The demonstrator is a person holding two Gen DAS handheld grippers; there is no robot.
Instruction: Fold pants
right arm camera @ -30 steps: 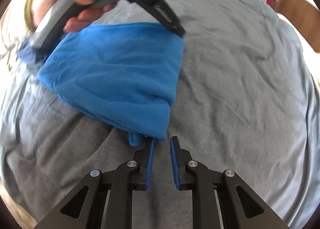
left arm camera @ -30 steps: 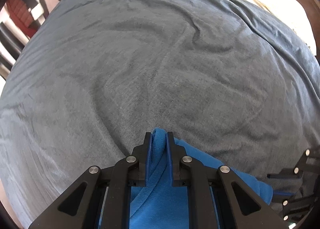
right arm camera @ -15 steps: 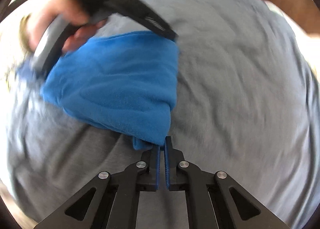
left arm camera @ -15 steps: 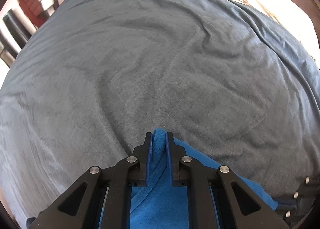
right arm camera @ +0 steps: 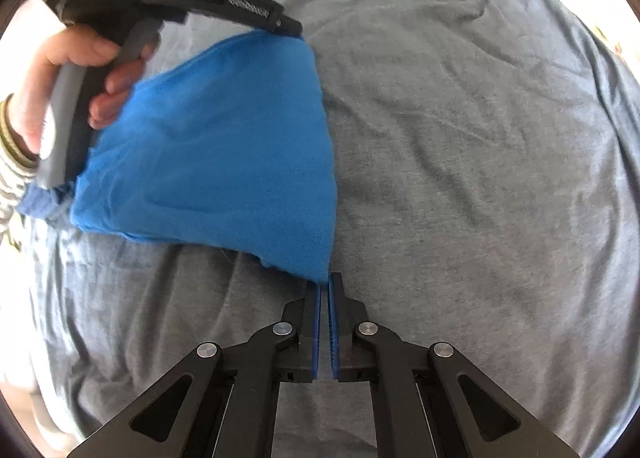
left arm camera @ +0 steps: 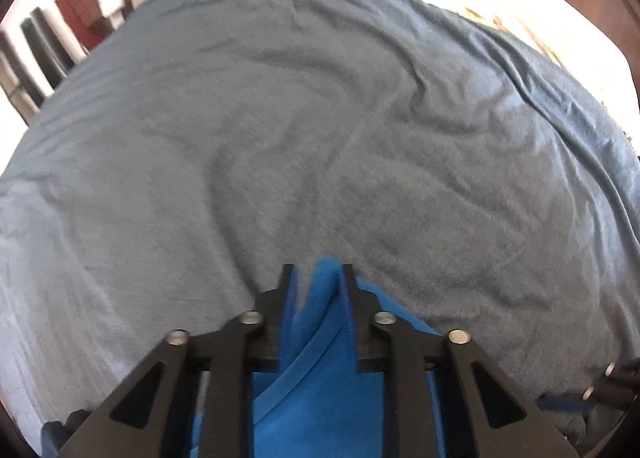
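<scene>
The left gripper (left arm camera: 318, 278) points steeply down at the bed; its jaws have just been opening, and a raised ridge of the blue pants (left arm camera: 320, 378) stands between them, leaning against the right-hand pad while a clear gap shows on the other side, so the pads no longer press the cloth from both sides. The right gripper (right arm camera: 325, 286) also points down; its jaws have parted a sliver after closing, the two blue pads stand almost together with only a thin slit between them, and nothing lies in that slit; the near corner of the pants ends just at the fingertips, touching or almost touching the left one, though I cannot tell which.

Seen from the right wrist, the pants (right arm camera: 216, 153) lie folded into a flat, roughly four-sided bundle on the grey bedspread (right arm camera: 460, 177); their far corner sits under the tip of the left gripper (right arm camera: 294, 27), which the person's left hand (right arm camera: 76, 81) holds by its grey handle; a striped sleeve (right arm camera: 8, 177) shows at the wrist; the bedspread is creased all round the bundle.
</scene>
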